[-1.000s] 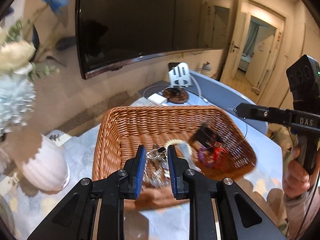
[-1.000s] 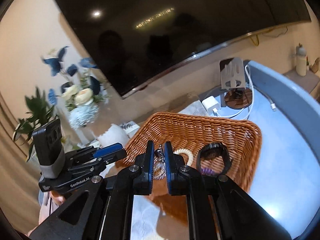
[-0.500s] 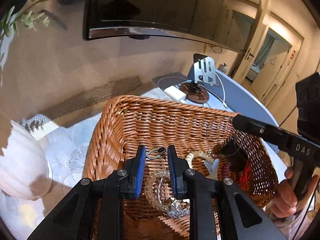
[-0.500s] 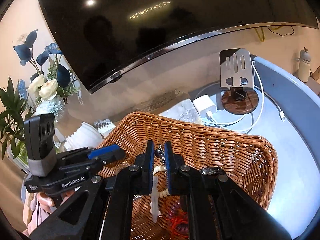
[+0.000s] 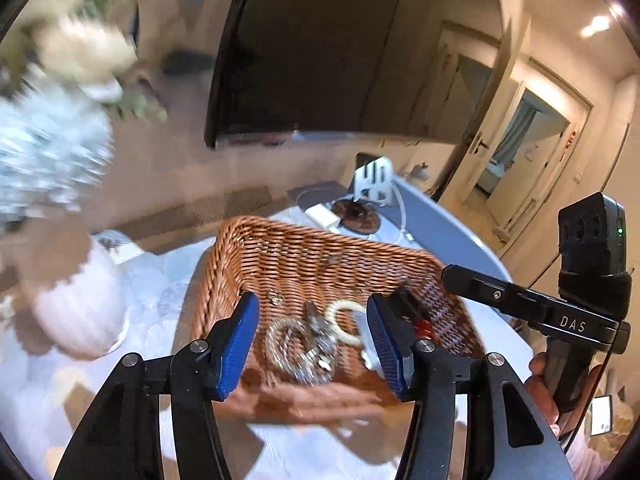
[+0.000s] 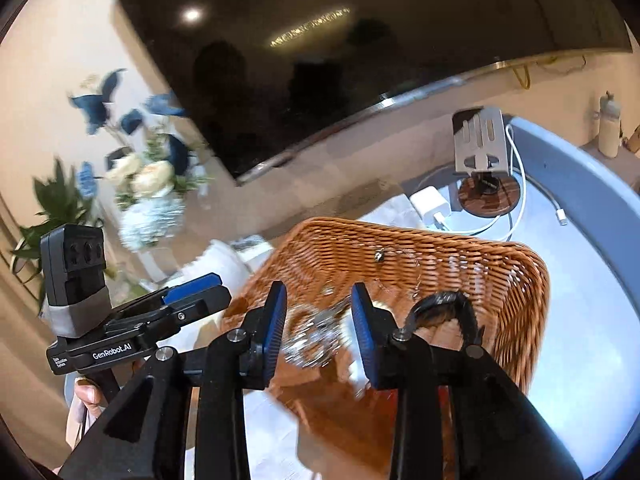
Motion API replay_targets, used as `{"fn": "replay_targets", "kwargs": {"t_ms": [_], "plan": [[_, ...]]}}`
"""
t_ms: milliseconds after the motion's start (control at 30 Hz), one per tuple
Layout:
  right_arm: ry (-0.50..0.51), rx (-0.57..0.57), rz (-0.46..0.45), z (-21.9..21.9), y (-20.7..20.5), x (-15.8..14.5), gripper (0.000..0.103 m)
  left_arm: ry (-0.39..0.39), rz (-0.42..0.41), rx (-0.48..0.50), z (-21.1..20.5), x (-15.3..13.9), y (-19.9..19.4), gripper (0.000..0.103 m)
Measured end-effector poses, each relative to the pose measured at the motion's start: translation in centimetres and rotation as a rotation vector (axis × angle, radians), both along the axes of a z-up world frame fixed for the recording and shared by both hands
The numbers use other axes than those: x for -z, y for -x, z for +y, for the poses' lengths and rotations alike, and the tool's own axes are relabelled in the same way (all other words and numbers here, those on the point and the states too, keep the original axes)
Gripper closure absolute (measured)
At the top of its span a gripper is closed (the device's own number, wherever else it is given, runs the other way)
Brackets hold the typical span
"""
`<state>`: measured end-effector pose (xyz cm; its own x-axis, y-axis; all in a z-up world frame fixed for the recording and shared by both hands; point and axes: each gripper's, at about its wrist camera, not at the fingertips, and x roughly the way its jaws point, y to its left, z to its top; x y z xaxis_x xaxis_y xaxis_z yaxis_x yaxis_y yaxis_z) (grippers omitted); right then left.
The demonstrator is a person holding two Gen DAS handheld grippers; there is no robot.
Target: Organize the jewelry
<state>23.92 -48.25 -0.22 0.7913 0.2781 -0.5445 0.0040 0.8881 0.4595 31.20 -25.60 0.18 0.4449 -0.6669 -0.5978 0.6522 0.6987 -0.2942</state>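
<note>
A brown wicker basket [image 5: 304,256] stands on the pale blue table and holds jewelry: a silver chain heap [image 5: 308,344], a cream bead bracelet [image 5: 344,318], a black watch [image 6: 440,308] and something red [image 5: 424,326]. My left gripper [image 5: 312,332] is open and empty above the basket's near side. My right gripper [image 6: 318,328] is open and empty above the basket [image 6: 420,256] too. A small clasp [image 6: 378,256] and thin chain appear in mid-air over the basket, blurred.
A white ribbed vase [image 5: 80,312] with flowers stands left of the basket. A phone stand [image 6: 482,160] on a wooden disc, a white charger [image 6: 430,206] and its cable lie behind the basket. A large dark TV [image 6: 340,40] hangs on the wall.
Both grippers were shut on a thin silver necklace, one at each end. Both have opened and pulled back a little, and the necklace has dropped towards the basket.
</note>
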Motion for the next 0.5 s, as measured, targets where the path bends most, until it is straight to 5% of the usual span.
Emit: {"fn": "replay_targets", "kwargs": {"t_ms": [100, 233, 367, 500], "plan": [[0.072, 0.025, -0.038, 2.5, 3.5, -2.2, 0.057, 0.0, -0.086, -0.023, 1.6, -1.8, 4.2, 0.035], [0.236, 0.168, -0.089, 6.7, 8.9, -3.1, 0.022, -0.03, -0.228, -0.118, 3.8, -2.1, 10.8, 0.025], [0.307, 0.27, -0.139, 9.4, 12.2, -1.0, 0.02, -0.089, -0.296, -0.263, 6.0, -0.1, 14.8, 0.025], [0.272, 0.319, -0.116, 10.1, 13.1, 2.1, 0.02, -0.136, -0.307, -0.302, 7.2, 2.9, 16.2, 0.025]]}}
